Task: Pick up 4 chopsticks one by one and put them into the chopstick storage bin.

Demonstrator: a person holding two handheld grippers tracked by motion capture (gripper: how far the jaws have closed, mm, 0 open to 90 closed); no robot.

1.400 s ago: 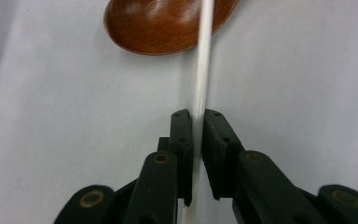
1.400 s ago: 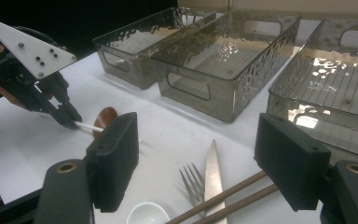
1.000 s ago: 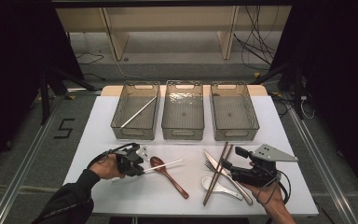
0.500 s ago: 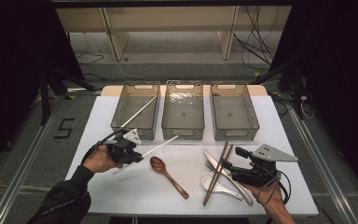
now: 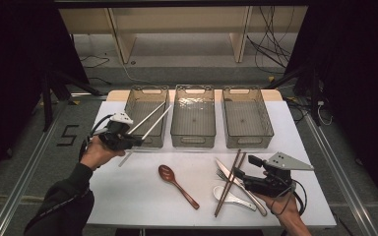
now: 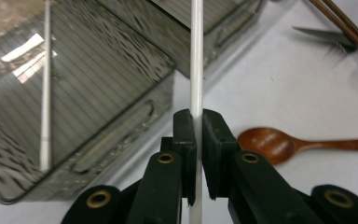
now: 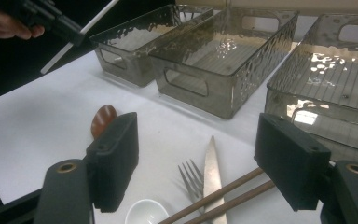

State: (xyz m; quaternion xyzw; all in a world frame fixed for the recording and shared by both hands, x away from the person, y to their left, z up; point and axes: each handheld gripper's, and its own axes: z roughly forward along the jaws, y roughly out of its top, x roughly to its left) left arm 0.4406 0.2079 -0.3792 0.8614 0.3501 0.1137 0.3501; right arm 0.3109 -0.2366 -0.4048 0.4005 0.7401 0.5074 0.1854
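Lifted off the tabletop (image 5: 128, 191) since a second ago, the thin white plastic chopstick (image 6: 196, 60) is now hanging over the near rim of the left smoky clear bin (image 5: 145, 115), clamped in the left tongs (image 5: 134, 141), probably to join its twin white chopstick (image 6: 45, 88) lying inside that bin. Right of that bin, the right tongs (image 7: 196, 158) are resting wide and empty above the brown chopsticks (image 7: 214, 198).

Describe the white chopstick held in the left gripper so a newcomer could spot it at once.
On the white table, find the leftmost of three grey bins. At its front corner the left gripper pinches a white chopstick slanting over it. Unlike its twin lying in the bin, it's clamped.
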